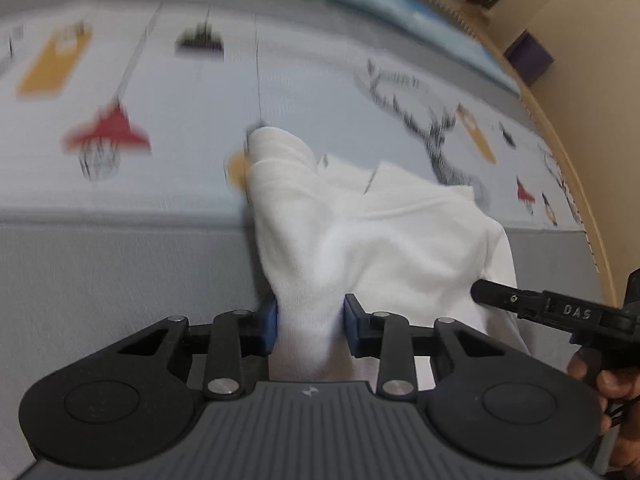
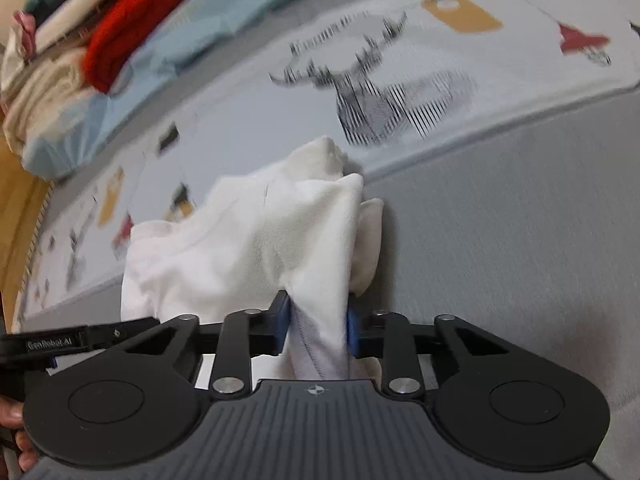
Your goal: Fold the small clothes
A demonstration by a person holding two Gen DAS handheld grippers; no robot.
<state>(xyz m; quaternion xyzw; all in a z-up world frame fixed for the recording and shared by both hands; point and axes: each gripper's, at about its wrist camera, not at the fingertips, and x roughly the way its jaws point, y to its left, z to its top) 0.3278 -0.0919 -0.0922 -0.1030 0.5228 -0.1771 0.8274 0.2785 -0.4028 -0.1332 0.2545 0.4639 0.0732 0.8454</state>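
A small white garment hangs bunched between both grippers above a printed bedsheet. My left gripper is shut on one edge of it, the cloth pinched between the blue pads. My right gripper is shut on another edge of the white garment, where a stitched hem shows between the pads. The right gripper also shows in the left wrist view at the right edge. The left gripper's finger shows in the right wrist view at the left. The view is motion-blurred.
The bed has a grey border band and a sheet printed with deer and lamps. A pile of clothes, red and cream, lies on a light blue pillow at the far side. A wooden bed frame runs along the edge.
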